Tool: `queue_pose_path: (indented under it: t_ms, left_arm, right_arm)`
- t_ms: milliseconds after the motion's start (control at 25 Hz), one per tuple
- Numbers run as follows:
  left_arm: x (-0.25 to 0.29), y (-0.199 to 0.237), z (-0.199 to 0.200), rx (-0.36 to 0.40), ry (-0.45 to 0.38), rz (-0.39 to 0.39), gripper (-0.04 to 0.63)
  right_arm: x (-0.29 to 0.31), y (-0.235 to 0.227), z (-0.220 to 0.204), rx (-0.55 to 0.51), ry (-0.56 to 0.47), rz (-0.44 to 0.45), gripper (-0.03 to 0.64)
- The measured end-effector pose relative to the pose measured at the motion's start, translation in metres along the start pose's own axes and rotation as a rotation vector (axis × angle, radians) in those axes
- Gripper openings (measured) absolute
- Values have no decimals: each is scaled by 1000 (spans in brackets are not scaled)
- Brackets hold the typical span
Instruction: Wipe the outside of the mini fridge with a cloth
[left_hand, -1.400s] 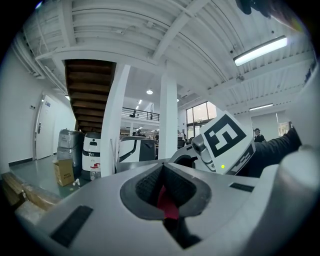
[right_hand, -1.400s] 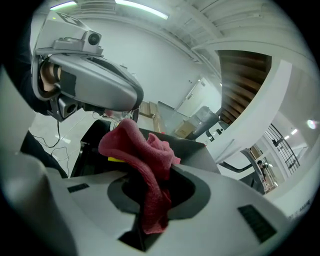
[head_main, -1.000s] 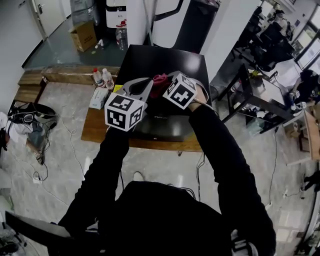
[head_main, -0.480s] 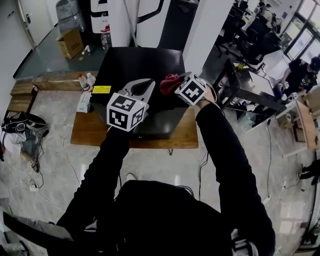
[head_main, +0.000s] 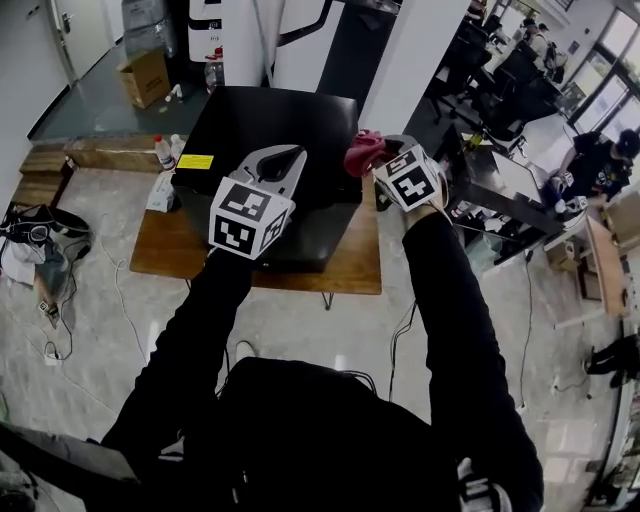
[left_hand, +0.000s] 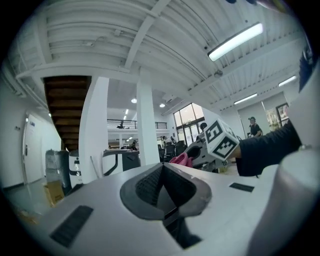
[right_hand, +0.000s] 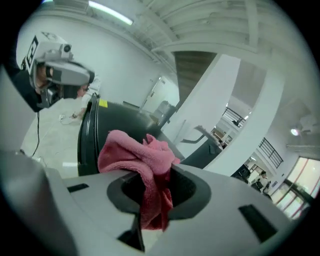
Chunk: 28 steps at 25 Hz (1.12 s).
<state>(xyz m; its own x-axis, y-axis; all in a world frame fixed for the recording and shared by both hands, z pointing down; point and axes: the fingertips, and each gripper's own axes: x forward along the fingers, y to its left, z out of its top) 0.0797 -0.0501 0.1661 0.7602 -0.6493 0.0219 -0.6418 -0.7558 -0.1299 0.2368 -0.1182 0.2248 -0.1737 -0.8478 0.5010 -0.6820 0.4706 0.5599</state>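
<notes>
The right gripper (head_main: 383, 165) is clamped on a bunched pink cloth (head_main: 360, 150), with a wad left proud of the jaws. That is probably so that soft fabric, not hard plastic, meets the surface. The gripper's own view shows the same thing: the cloth (right_hand: 134, 156) is pinched in the right gripper (right_hand: 160, 176), and part of it hangs down between the jaws.

It is held at the right edge of the black mini fridge (head_main: 270, 115), towards the far corner where the top turns into the right side wall. That suits a stroke along this edge or down the side. I cannot tell whether the fabric is pressing on the panel or is just beside it.

The left gripper (head_main: 288, 155) hovers over the middle of the fridge top. Its jaws are together with nothing between them (left_hand: 162, 167), so it seems parked clear of the wiping side.

The fridge stands on a low wooden table (head_main: 360, 262), which puts its top and sides within easy reach from above.
</notes>
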Motion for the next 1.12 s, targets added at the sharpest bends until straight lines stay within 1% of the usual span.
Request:
queue_pose_path:
  t_ms: [80,120,280,400,520,640,760,840,960,1120]
  left_arm:
    - [-9,-6,6,54,-20,26,5]
    - [-13,-10,9,55,-36,30,6]
    - [-19,-34,13,-3,-95,33,6]
    - [-23,-51,9,-8,-118,43,5]
    - [-33,-61,-5,-18,-117,55,5]
    - [-44,-64,-15,-35,-133,60,5]
    - [-55,-64,-25,-56,-165,60,5]
    - [-56,-62,-39,-65,-168,53,5]
    - [-56,-58,-67,-78,-162,41,5]
    - [-56,-54,-107,-121,-141,5,5]
  right_arm:
    - [-25,0,14,55,-102,-23,89]
    - [-36,3,19,71,-145,-29,91]
    - [-73,21,26,71,-300,-51,91]
    - [-94,38,26,64,-399,-73,91]
    - [-102,63,22,48,-460,-80,91]
    - [-103,90,21,-7,-498,-111,91]
    - [-104,119,21,-114,-521,-192,91]
    - [-93,144,17,-191,-522,-215,91]
    - [-64,177,6,-278,-495,-229,91]
    - [-23,200,-8,-311,-435,-237,91]
